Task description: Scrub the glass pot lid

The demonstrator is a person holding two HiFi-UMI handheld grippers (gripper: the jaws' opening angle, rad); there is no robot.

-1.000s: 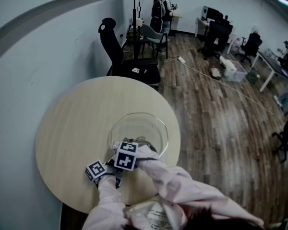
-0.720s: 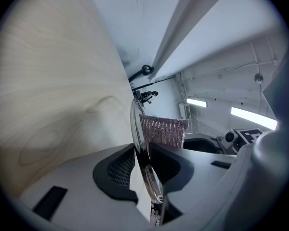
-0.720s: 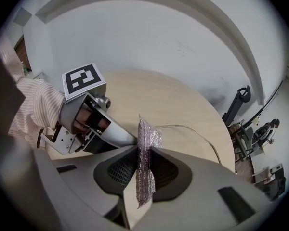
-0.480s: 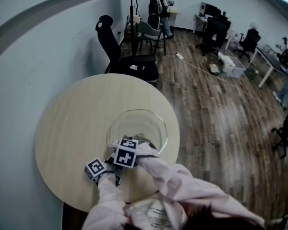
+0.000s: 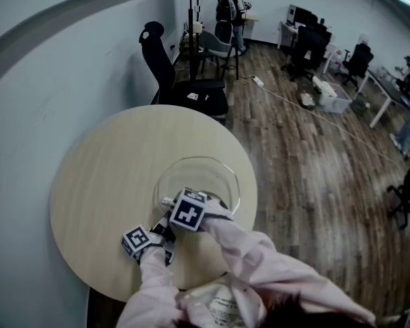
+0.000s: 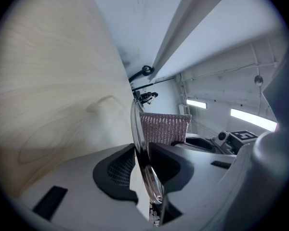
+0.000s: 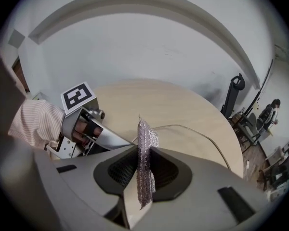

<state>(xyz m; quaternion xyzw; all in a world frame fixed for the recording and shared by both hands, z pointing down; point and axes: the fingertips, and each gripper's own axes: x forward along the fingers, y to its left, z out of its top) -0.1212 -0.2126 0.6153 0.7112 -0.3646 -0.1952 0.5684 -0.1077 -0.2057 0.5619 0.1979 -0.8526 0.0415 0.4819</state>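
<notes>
Clamps the rim of the glass pot lid in the left tongs, with pads pressed on either face of the glass, most likely to pin it against sliding across the round bench while rubbed. Pinches a silvery mesh scrub cloth edge-on in the right tongs, clenched tight on it, leaving a free strip poking out past the tips for wiping. Angles the right tongs steeply down from the lower middle of the head view, probably to bring that strip against the glass near the rim. Places the lid toward the lower right of the bench in the head view, close to the near edge, with both tongs meeting at its lower left rim. Shows, in the left gripper view, the rim running up the middle of the frame straight between the left pads, with the cloth just to its right and just beyond the tips, touching or nearly touching the glass; cannot tell which. Shows, in the right gripper view, the rim as a thin arc curving off to the right of the cloth, and the left tongs just left of it.
</notes>
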